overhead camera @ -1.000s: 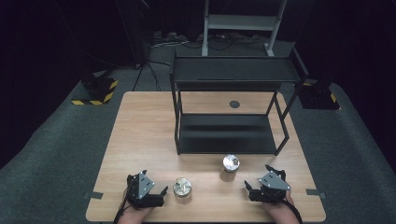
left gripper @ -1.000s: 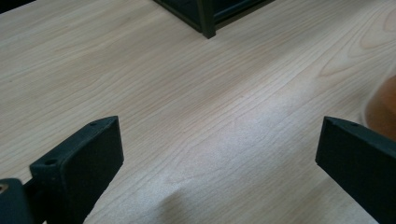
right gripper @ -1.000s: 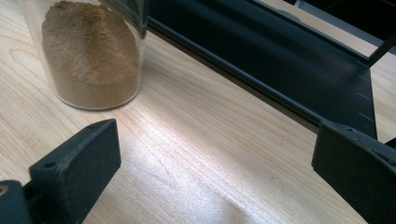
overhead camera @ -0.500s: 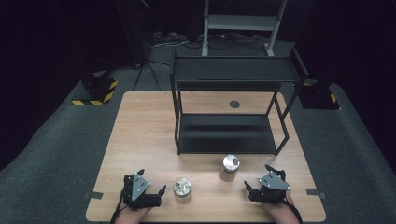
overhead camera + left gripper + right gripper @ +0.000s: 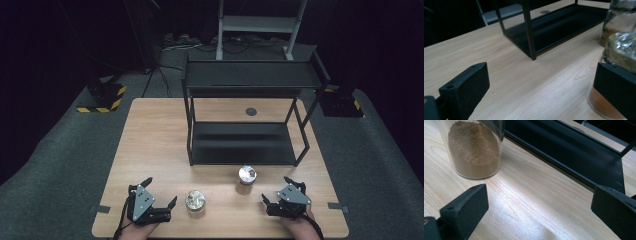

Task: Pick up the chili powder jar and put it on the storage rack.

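Two glass jars with silver lids stand on the wooden table. The nearer jar is just right of my left gripper, which is open. In the left gripper view this jar sits beside the right jaw, outside the gap, with my left gripper held low over bare wood. The second jar, holding brown powder, stands in front of the rack, up and left of my open right gripper. In the right gripper view that jar is ahead to the left of my right gripper.
A black two-level metal rack stands mid-table behind the jars; its lower shelf and front post lie ahead of the left gripper, and the shelf ahead of the right. A small dark disc lies behind the rack.
My left gripper has edged slightly back and to the left, near the table's front edge. The right gripper and both jars have not moved.
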`<state>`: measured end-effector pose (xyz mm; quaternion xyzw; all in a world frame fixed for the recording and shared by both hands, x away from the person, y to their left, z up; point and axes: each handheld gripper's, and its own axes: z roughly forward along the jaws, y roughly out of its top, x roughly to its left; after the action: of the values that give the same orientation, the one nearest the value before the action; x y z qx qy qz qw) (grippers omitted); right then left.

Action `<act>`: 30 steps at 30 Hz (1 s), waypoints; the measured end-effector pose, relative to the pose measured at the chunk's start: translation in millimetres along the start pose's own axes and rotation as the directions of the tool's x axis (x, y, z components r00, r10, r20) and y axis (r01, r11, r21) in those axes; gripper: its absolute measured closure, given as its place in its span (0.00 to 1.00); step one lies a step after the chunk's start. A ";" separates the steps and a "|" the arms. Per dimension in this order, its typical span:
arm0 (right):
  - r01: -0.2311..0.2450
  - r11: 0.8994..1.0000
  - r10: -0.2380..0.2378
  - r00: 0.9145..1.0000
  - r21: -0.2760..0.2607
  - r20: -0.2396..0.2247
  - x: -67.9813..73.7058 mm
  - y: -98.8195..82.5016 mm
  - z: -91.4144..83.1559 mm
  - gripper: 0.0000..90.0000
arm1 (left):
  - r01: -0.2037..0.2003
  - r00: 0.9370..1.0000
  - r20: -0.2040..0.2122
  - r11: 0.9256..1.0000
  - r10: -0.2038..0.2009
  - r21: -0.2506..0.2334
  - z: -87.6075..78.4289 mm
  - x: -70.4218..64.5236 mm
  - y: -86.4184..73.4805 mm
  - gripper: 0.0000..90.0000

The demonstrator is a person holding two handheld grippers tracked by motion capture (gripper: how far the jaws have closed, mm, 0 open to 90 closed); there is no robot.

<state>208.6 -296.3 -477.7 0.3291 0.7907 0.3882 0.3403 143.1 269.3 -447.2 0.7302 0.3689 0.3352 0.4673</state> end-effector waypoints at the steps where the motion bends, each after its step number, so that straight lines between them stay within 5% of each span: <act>1: 0.000 1.000 0.000 1.000 -0.001 0.000 0.0 -0.1 0.0 0.00 | 0.000 1.000 0.003 1.000 0.000 -0.006 -1.2 -0.9 1.0 0.01; 5: 0.001 1.000 -0.001 1.000 -0.001 0.000 0.2 -0.2 -0.1 0.00 | 0.027 0.999 0.019 0.999 -0.026 -0.037 -4.3 -1.8 2.5 0.01; 14: -0.002 1.000 0.002 1.000 0.000 -0.005 -1.1 0.1 0.2 0.00 | 0.010 0.999 0.051 0.997 -0.006 -0.071 -6.7 -9.7 8.1 0.00; 30: -0.007 1.000 0.007 1.000 -0.005 -0.014 -3.1 -1.0 -0.3 0.00 | 0.018 0.988 0.156 0.994 -0.001 -0.107 2.4 -24.7 6.7 0.00</act>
<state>209.9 -299.3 -477.6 0.3283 0.7908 0.3936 0.3344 134.3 245.2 -445.4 0.7260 0.3162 0.2946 0.5350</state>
